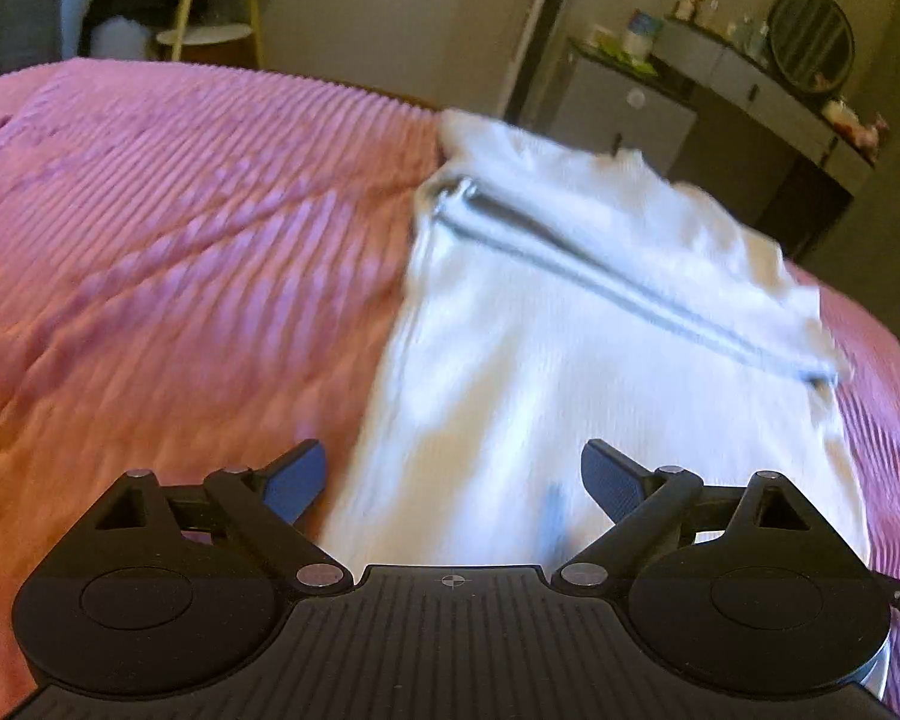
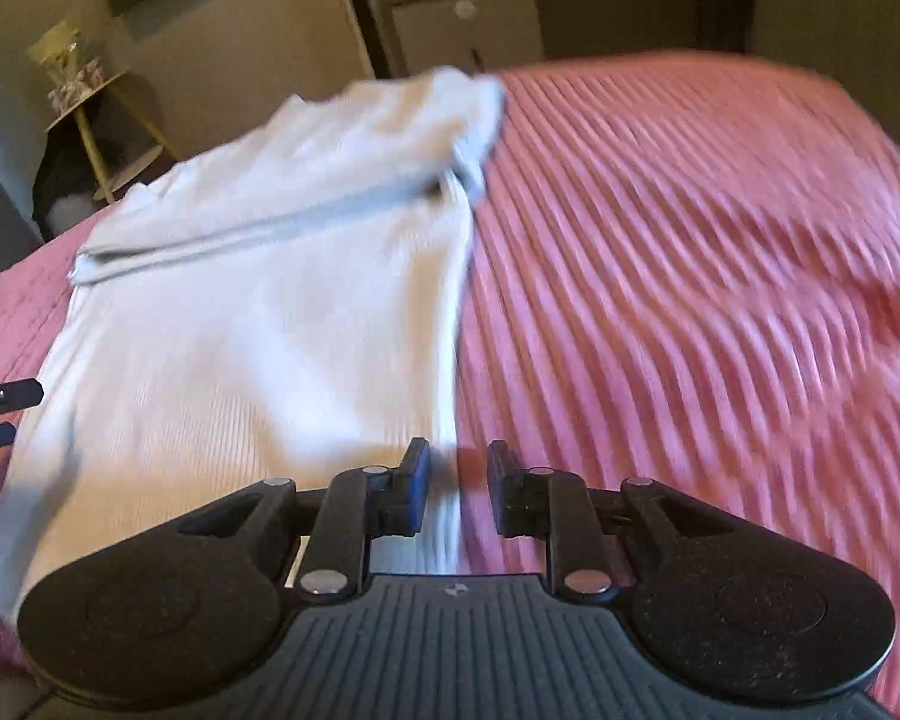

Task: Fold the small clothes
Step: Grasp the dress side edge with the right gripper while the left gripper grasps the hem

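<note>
A white ribbed garment point(image 1: 570, 330) lies flat on the pink corduroy bedspread point(image 1: 180, 210), its far part folded back over itself along a grey seam point(image 1: 630, 288). My left gripper point(image 1: 453, 474) hovers over the garment's near left part, open wide with nothing between its blue pads. In the right wrist view the same garment point(image 2: 270, 300) fills the left half of the bedspread point(image 2: 690, 240). My right gripper point(image 2: 459, 474) hangs over the garment's right edge with a narrow gap between its fingers. The cloth shows through that gap, lying flat and not pinched.
Beyond the bed's far edge stand a grey cabinet point(image 1: 624, 114), a dresser with a round mirror point(image 1: 810, 39) and a small round side table point(image 2: 99, 114). A black part point(image 2: 6, 396) pokes in at the left edge of the right wrist view. Both views are motion-blurred.
</note>
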{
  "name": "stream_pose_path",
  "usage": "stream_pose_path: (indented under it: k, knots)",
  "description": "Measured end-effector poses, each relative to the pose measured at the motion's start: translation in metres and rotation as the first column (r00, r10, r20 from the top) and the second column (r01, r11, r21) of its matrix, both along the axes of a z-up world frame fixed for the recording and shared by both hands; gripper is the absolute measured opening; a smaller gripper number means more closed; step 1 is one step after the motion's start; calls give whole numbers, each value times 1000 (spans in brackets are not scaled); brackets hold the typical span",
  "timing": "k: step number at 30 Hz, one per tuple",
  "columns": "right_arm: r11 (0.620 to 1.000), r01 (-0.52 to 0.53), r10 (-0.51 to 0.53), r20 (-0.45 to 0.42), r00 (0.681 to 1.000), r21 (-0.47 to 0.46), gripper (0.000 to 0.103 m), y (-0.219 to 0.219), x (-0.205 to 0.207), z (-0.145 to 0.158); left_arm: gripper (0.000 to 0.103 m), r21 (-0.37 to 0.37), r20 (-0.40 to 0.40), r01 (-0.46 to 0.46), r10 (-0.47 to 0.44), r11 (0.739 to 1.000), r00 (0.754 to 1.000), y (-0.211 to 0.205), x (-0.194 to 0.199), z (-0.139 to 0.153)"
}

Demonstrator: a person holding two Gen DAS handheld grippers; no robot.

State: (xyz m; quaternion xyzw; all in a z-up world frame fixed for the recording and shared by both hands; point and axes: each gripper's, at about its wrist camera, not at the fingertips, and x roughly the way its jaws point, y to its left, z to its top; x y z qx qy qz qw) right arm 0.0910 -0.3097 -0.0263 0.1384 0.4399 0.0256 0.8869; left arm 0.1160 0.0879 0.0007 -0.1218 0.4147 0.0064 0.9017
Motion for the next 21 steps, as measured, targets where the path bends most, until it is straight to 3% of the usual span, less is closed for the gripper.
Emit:
stream_pose_path:
  k: [4, 6, 9, 14, 21]
  knots:
    - [992, 60, -56, -40, 998, 109, 29, -12, -28, -2, 90, 45, -59, 68, -65, 997, 996, 7, -21, -3]
    - [993, 58, -55, -32, 998, 107, 31, -12, -39, 1, 85, 63, -77, 76, -71, 995, 995, 12, -32, -3]
    - [995, 38, -36, -30, 999, 88, 33, -9, -51, 4, 78, -7, -87, 56, -56, 998, 995, 25, -45, -2]
    - [997, 32, -28, -59, 998, 64, 33, -4, -64, 4, 52, -47, -143, 57, -64, 997, 988, 34, -50, -4]
    - [998, 11, -4, -113, 994, 54, 41, -4, -69, -7, 52, -81, -170, 127, -140, 989, 976, 39, -60, -5]
